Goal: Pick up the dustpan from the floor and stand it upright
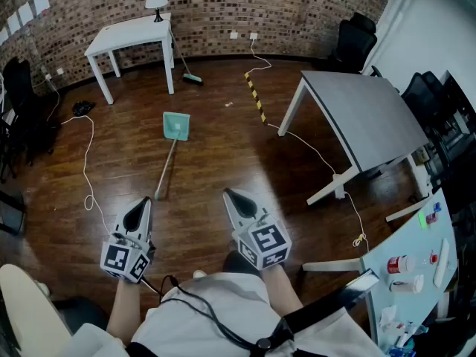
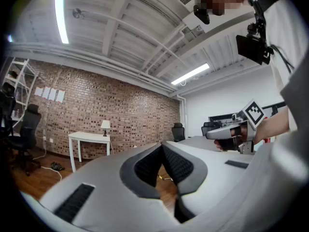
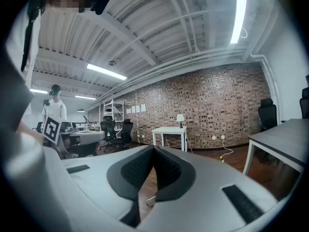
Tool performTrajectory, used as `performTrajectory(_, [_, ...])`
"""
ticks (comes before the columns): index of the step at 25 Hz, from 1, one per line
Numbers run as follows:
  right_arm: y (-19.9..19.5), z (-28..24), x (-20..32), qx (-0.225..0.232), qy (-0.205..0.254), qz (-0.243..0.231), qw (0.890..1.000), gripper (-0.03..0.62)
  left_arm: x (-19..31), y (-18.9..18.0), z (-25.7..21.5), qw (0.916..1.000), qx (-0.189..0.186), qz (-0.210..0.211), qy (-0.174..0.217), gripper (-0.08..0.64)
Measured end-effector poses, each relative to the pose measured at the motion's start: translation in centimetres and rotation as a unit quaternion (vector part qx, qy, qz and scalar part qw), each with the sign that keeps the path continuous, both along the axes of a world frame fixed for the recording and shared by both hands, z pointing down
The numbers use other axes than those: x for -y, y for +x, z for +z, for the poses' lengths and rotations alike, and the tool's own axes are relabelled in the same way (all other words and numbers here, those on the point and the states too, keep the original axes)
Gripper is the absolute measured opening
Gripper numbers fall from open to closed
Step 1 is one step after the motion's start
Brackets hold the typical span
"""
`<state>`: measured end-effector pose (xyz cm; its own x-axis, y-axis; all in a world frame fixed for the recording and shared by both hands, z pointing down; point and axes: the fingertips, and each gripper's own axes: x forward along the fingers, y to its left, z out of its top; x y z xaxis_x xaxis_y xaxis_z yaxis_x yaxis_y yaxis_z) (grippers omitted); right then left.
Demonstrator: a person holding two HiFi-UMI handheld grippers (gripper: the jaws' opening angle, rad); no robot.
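Note:
A teal dustpan [image 1: 176, 126] lies flat on the wooden floor, its long handle [image 1: 165, 166] running back toward me. In the head view my left gripper [image 1: 146, 201] hovers just left of the handle's near end, jaws together and empty. My right gripper [image 1: 227, 193] is held to the right of that end, also shut with nothing in it. The left gripper view shows its jaws [image 2: 161, 143] meeting at the tip, with the right gripper [image 2: 231, 132] beyond. In the right gripper view the jaws [image 3: 154, 148] touch at the tip; the dustpan's pan is hidden behind them.
A white table [image 1: 130, 32] with a lamp stands at the brick wall, a broom [image 1: 192, 78] beside it. A grey table [image 1: 364, 117] stands to the right, with a yellow-black floor strip [image 1: 255, 95] near it. Cables [image 1: 88, 177] trail across the floor. A counter with bottles [image 1: 416, 266] is at bottom right.

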<state>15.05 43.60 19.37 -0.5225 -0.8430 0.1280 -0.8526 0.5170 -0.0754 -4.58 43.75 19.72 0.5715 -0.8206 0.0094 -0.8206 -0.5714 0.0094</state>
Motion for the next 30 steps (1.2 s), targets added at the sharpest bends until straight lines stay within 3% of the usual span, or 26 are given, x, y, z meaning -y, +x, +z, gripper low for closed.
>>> performTrajectory(6, [-0.2, -0.1, 3.6, 0.01, 0.008, 0.015, 1.0, -0.012, 2.5, -1.9, 1.1, 0.9998, 0.008, -0.017, -0.007, 0.002])
performTrajectory(11, [-0.4, 0.2, 9.3, 0.02, 0.016, 0.006, 1.0, -0.012, 7.3, -3.1, 1.7, 0.9991, 0.012, -0.039, -0.013, 0.002])
performTrajectory(18, [2.0, 1.3, 21.8, 0.036, 0.013, 0.0, 0.999, -0.012, 19.1, -1.4, 1.7, 0.9981, 0.022, -0.058, -0.006, 0.002])
performTrajectory(25, [6.8, -2.6, 36.2, 0.023, 0.039, -0.015, 0.999, -0.012, 32.2, 1.7, -1.6, 0.9963, 0.035, -0.077, 0.014, 0.002])
performTrajectory(30, [9.1, -3.0, 42.7, 0.032, 0.033, -0.008, 0.999, -0.012, 37.5, 2.5, -1.7, 0.9942, 0.047, -0.096, 0.01, 0.002])
